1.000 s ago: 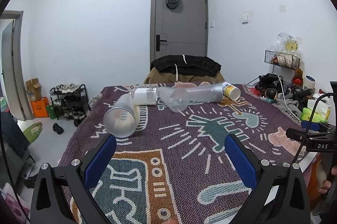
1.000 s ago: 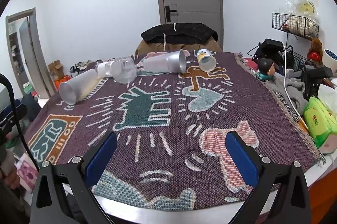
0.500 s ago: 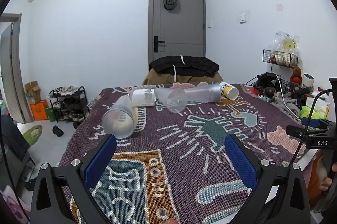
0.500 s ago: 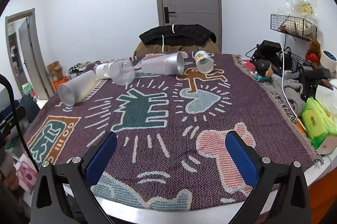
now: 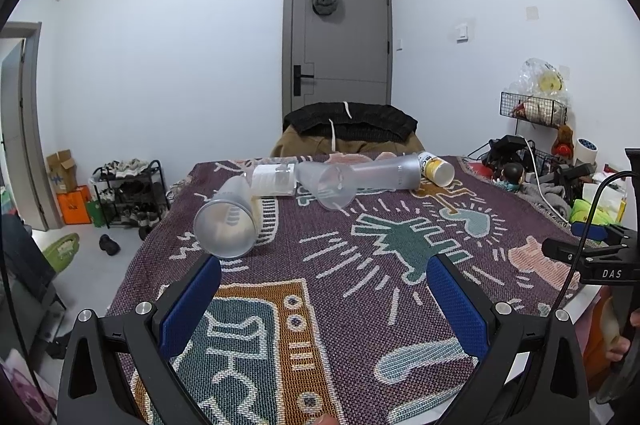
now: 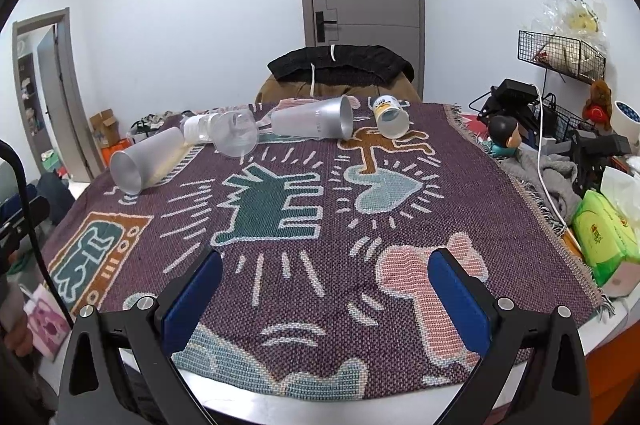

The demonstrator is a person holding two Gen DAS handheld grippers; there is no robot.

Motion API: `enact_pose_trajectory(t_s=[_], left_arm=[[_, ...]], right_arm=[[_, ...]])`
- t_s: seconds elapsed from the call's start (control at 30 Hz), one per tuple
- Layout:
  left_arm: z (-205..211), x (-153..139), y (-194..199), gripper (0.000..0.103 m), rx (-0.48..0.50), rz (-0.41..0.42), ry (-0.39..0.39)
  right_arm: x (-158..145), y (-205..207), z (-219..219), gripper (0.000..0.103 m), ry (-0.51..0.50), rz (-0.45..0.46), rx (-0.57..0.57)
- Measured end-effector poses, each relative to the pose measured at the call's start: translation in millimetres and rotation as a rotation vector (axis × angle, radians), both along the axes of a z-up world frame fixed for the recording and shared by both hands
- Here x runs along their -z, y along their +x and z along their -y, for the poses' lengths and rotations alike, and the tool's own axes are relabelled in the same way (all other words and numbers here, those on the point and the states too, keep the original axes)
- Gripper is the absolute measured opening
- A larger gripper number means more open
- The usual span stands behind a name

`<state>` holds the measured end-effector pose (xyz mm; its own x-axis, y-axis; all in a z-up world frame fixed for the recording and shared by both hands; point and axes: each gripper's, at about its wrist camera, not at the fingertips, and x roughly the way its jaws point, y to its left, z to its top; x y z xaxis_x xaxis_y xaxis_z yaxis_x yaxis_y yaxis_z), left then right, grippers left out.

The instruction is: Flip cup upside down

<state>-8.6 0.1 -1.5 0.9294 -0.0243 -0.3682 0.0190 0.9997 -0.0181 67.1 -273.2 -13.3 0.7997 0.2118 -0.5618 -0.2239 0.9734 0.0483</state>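
Several cups lie on their sides on the patterned purple cloth [image 6: 320, 233]. A frosted cup [image 5: 226, 221] lies at the left, its mouth toward me, also in the right wrist view [image 6: 144, 161]. A clear cup [image 5: 326, 183] [image 6: 236, 133], a long frosted cup [image 5: 384, 173] [image 6: 314, 123], a white-labelled clear cup [image 5: 274, 179] and a small yellow-and-white cup [image 5: 436, 169] [image 6: 390, 117] lie at the far side. My left gripper [image 5: 324, 289] is open and empty, just short of the left frosted cup. My right gripper [image 6: 324, 285] is open and empty near the front edge.
A chair with dark clothes [image 6: 340, 67] stands behind the table. Clutter, cables, a doll [image 6: 504, 137] and a green tissue pack [image 6: 604, 237] sit along the right side. A shoe rack [image 5: 128, 193] stands on the floor at the left.
Both grippers have drifted slightly; the cups sit a little lower and nearer in the left view. No cup has moved, and both grippers stay open.
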Motion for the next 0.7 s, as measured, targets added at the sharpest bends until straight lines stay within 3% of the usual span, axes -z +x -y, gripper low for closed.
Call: enact_pose_trajectory(t_s=[0.7], left_arm=[[-1.6,2.9,6.3,0.103,-0.009,-0.006,0.024]], right_arm=[[-2.3,11.6,-11.2,0.103,-0.079,0.008,-0.044]])
